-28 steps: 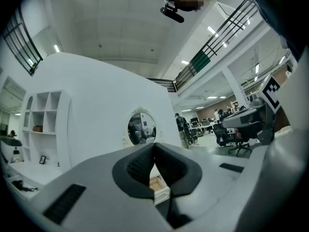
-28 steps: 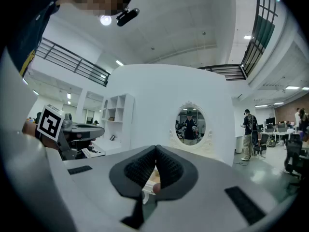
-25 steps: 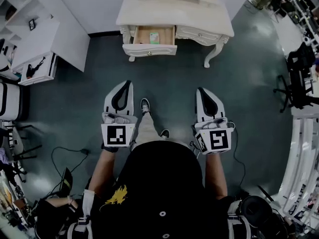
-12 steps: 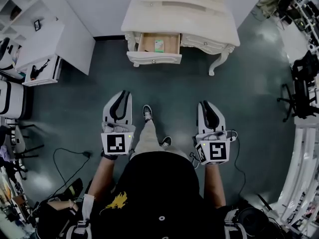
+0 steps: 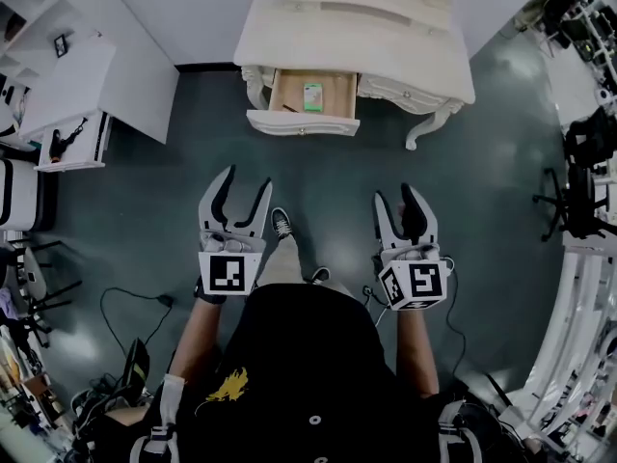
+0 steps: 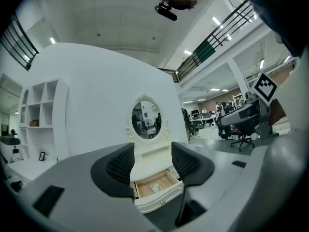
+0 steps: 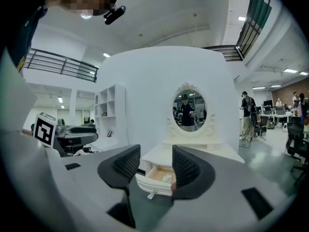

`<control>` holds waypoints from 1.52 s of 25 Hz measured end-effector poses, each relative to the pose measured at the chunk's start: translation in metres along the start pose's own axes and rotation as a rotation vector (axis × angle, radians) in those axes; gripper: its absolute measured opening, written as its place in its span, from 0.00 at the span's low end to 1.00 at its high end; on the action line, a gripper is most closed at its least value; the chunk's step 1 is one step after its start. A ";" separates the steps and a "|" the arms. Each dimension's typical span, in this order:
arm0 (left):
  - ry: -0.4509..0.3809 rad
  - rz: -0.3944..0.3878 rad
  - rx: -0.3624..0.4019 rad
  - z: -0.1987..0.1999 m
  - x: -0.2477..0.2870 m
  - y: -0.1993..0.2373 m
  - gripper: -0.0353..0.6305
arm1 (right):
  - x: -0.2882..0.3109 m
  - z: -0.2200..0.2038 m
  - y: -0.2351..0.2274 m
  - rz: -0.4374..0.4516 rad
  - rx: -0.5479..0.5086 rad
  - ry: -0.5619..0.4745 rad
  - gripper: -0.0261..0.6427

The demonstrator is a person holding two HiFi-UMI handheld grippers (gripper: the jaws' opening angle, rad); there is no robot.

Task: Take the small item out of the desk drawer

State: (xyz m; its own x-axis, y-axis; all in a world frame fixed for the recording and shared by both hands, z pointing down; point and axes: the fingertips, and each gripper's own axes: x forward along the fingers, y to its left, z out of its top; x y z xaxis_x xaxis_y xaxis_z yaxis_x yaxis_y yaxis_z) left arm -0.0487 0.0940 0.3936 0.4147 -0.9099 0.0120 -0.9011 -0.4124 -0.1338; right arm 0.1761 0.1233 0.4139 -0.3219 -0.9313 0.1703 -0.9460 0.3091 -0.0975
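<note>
Head view: left gripper (image 5: pixel 246 178) and right gripper (image 5: pixel 395 195) are both empty with jaws opening, the left spread wider. The desk's (image 5: pixel 386 46) open drawer (image 5: pixel 303 123) sits well ahead of both, with the small item (image 5: pixel 312 96) inside. Left gripper view: nothing between the jaws, drawer and item far ahead through the gap. Right gripper view: same, item beside the right jaw's inner edge.

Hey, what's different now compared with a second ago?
Both tools were shut and are now opening, the left tool wider than the right tool; nothing is between either's jaws. The person has stepped slightly closer to the desk. The drawer stays open with the small item inside.
</note>
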 end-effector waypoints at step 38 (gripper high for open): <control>0.381 0.033 -0.039 -0.147 0.406 0.233 0.42 | 0.609 -0.332 -0.102 -0.070 0.159 1.083 0.70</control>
State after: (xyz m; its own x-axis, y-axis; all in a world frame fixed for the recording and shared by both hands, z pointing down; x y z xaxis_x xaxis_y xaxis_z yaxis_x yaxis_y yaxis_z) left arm -0.1090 -0.3777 0.5132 0.3155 -0.8709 0.3769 -0.9202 -0.3777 -0.1024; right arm 0.0635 -0.4116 0.8527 -0.2044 -0.2589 0.9440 -0.9728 0.1611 -0.1664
